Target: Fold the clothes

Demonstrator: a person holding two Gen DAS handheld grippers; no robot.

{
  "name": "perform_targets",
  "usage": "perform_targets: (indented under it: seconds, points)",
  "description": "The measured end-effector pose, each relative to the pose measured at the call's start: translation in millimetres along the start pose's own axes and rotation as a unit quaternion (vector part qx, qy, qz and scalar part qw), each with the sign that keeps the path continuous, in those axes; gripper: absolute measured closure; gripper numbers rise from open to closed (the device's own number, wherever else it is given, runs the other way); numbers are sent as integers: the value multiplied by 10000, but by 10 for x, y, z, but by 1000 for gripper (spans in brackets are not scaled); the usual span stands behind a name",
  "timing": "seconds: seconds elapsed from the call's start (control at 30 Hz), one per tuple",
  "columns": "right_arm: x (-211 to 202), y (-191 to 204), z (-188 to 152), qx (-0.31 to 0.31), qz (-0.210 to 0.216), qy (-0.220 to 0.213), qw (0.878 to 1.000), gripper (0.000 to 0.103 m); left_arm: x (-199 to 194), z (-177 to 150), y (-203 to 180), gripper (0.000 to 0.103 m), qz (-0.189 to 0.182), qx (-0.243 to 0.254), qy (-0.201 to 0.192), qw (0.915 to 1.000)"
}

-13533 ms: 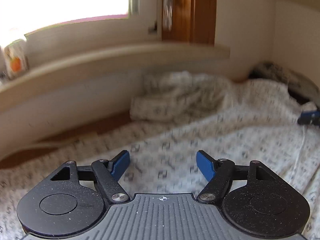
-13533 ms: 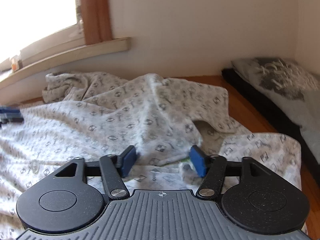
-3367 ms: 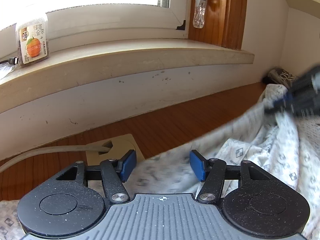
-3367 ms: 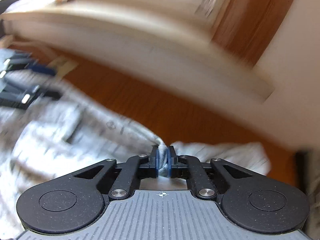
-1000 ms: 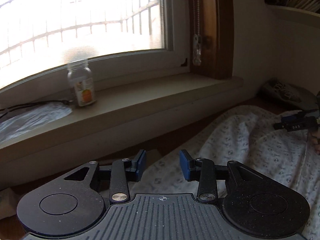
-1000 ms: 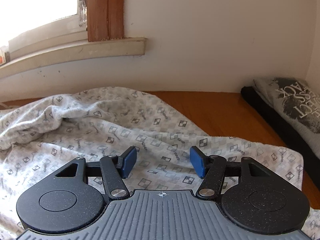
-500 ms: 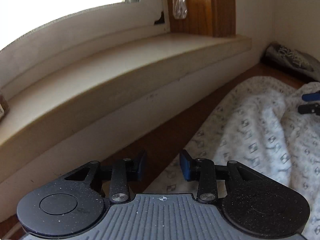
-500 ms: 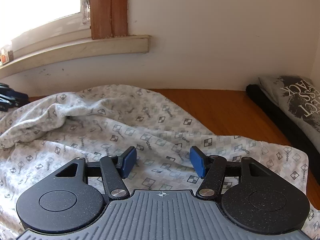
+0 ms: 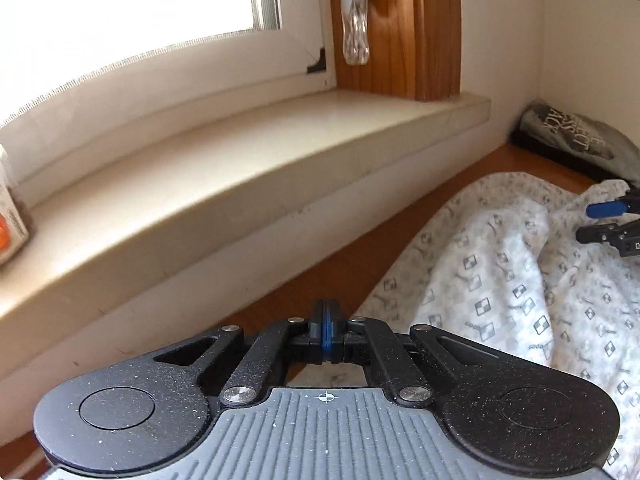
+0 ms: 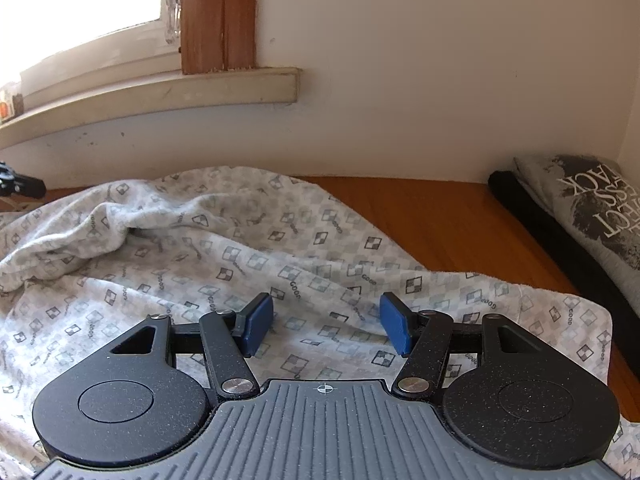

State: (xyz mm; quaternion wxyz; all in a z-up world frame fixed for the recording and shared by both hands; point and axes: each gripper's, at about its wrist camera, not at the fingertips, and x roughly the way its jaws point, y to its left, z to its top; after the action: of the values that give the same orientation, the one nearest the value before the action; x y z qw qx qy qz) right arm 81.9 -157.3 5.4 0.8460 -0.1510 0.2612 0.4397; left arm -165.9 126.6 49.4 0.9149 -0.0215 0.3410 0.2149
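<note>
**Left jaws closed at the cloth's edge**

With our left gripper (image 9: 326, 330) just clenched, pads together at the patterned garment's (image 9: 520, 280) near edge, we cannot tell whether cloth is pinched. Our right gripper (image 10: 326, 326) hovers released over the garment, spread on the wooden floor (image 10: 440, 216) below the windowsill (image 9: 240, 168).

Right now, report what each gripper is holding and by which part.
Right gripper: open above the patterned garment, holding nothing. Left gripper: shut at the garment's edge; whether it pinches cloth cannot be told.
</note>
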Motion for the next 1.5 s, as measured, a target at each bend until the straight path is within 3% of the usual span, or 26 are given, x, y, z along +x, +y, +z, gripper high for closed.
perform_targets:
  seconds: [0.07, 0.13, 0.3, 0.4, 0.5, 0.53, 0.63, 0.83, 0.9, 1.07, 1.3, 1.5]
  points:
    - [1, -4, 2, 21, 18, 6, 10000, 44, 16, -15, -1, 75, 5, 38, 96, 9999]
    - [0, -2, 5, 26, 16, 7, 10000, 44, 41, -58, 2, 58, 11, 59, 168, 9998]
    - [4, -13, 8, -14, 23, 10, 10000, 43, 125, -157, 42, 52, 49, 17, 287, 9996]
    - [4, -15, 7, -12, 23, 3, 10000, 43, 131, -184, 82, 57, -29, -98, 258, 9996]
    - [6, -10, 7, -5, 25, 0, 10000, 43, 106, -207, 28, 100, -97, -32, 206, 9997]
    - [4, -11, 7, 3, 25, -5, 10000, 43, 95, -210, -7, 103, -86, 8, 201, 9998]
    - [10, -16, 6, 18, 15, 1, 10000, 43, 10, -196, -118, 103, 1, 128, -9, 9999]
    - [19, 5, 6, -12, -30, 23, 10000, 43, -573, -24, -269, 103, -57, 193, -700, 9973]
    - [18, 14, 3, -17, -38, 20, 10000, 43, -835, 27, -344, 103, -181, 176, -896, 9957]
    - [-4, -23, 16, 111, -85, -35, 9999, 43, -1455, -29, -900, 103, -544, 667, -1347, 9871]
    - [-14, -116, 27, 377, -160, -89, 9991, 43, -1569, -231, -1445, 102, -913, 1051, -1034, 9848]
    - [27, -81, 14, 276, -164, -16, 9995, 43, -1514, -245, -1421, 101, -1011, 969, -948, 9856]
